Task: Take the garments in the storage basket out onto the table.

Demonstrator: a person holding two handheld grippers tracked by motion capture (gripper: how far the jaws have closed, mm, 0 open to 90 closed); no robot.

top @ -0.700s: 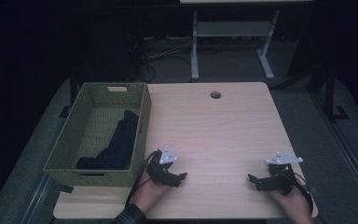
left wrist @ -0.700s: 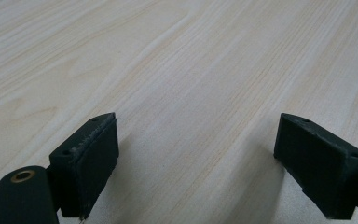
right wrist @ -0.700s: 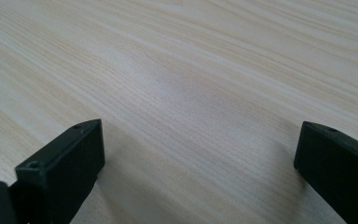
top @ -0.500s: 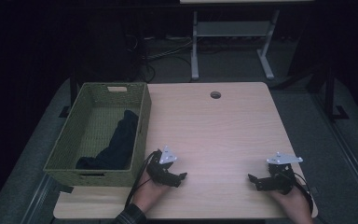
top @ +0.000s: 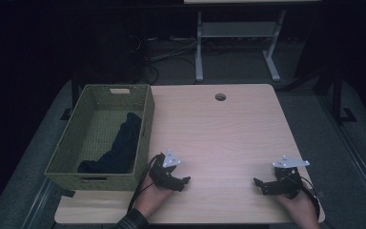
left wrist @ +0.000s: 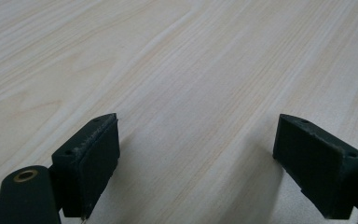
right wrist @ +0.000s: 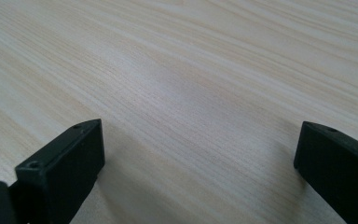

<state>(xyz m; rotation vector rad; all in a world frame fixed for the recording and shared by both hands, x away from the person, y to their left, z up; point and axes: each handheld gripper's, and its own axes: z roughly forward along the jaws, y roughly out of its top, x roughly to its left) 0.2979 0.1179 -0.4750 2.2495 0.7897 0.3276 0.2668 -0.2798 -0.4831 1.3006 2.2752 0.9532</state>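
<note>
Both pairs of fingers stand wide apart with nothing between them: on my left gripper (top: 183, 182) the pads (left wrist: 91, 161) frame only bare wood, and the right gripper (top: 259, 185) shows the same, its fingertips (right wrist: 65, 163) spread over plain tabletop. I rest both hands low on the near part of the light wooden table (top: 219, 138), the left hand (top: 152, 195) just beside the near right corner of the green woven basket (top: 145, 114), the right hand (top: 298, 202) well apart toward the table's right edge.

What I seem to be working with is the dark cloth (top: 119, 148), which lies crumpled inside the basket, along its right wall and running toward the near end. I judge this to be a resting stance: neither gripper touches the cloth or the basket.

If the cloth is to come out, my left gripper is the nearer one. It would have to lift over the basket's rim, tip down into it, and close on a raised fold, not flat fabric.
</note>
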